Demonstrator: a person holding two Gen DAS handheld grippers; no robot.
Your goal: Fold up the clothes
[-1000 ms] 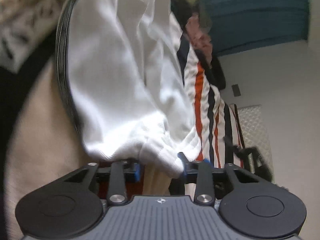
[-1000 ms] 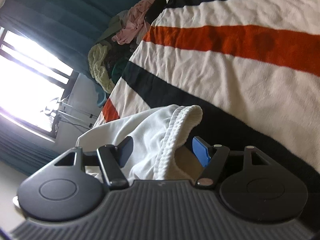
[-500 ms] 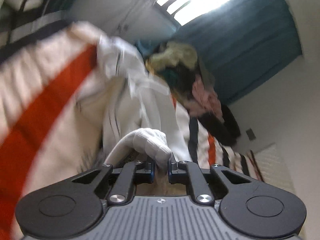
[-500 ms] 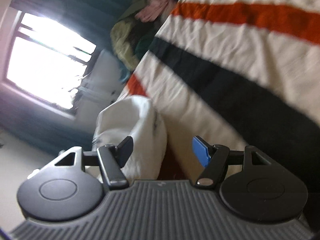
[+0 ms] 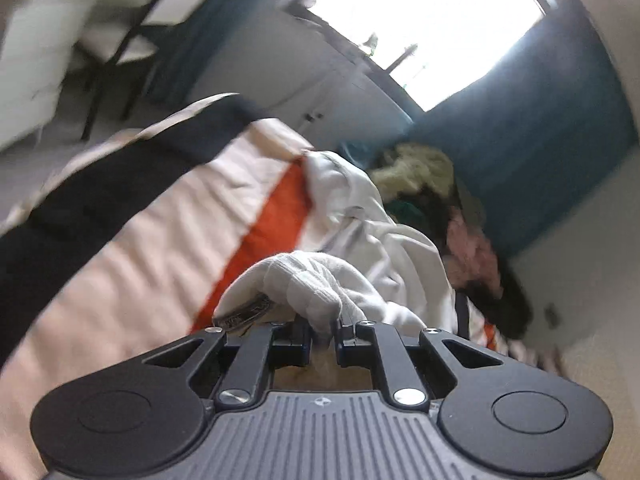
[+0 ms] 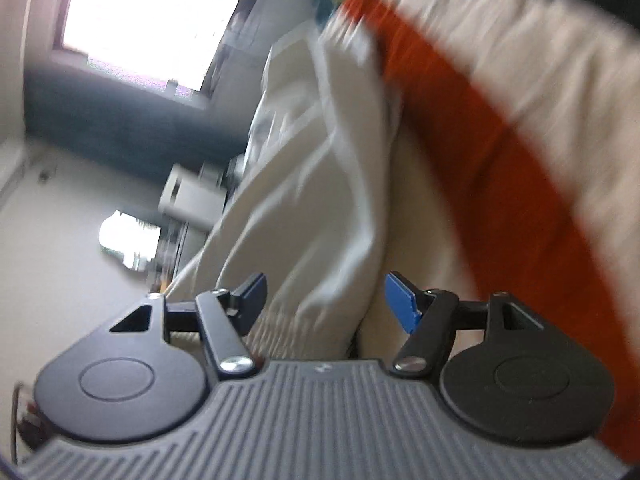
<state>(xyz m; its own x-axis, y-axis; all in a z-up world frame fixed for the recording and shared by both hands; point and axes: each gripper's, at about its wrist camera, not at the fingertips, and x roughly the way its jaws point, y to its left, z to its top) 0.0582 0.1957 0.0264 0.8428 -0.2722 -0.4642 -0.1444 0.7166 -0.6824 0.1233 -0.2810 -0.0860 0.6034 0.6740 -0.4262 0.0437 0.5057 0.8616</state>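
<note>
In the left wrist view, the left gripper (image 5: 323, 334) was clamped on a ribbed edge of the white garment (image 5: 352, 232), which bunched just above its fingers and trailed away ahead of it across the striped bedspread (image 5: 160, 240). The cloth was crumpled and showed no neat crease. Beyond it and to the right of the gripper sat a pile of clothes (image 5: 448, 208) against the blue curtain (image 5: 540, 140), seemingly unfolded, so most of the job looked still to come.

In the right wrist view, the right gripper (image 6: 324, 300) stood with its jaws wide apart. The white garment (image 6: 312, 200) ran forward from between its fingers, but neither pad seemed to press on it, though heavy blur made this hard to judge. The striped bedspread (image 6: 500, 120) lay to the right of the gripper.

By my reading, the garment was only being lifted or spread out by one edge; no fold had been made, and the right gripper had yet to take its own hold.
</note>
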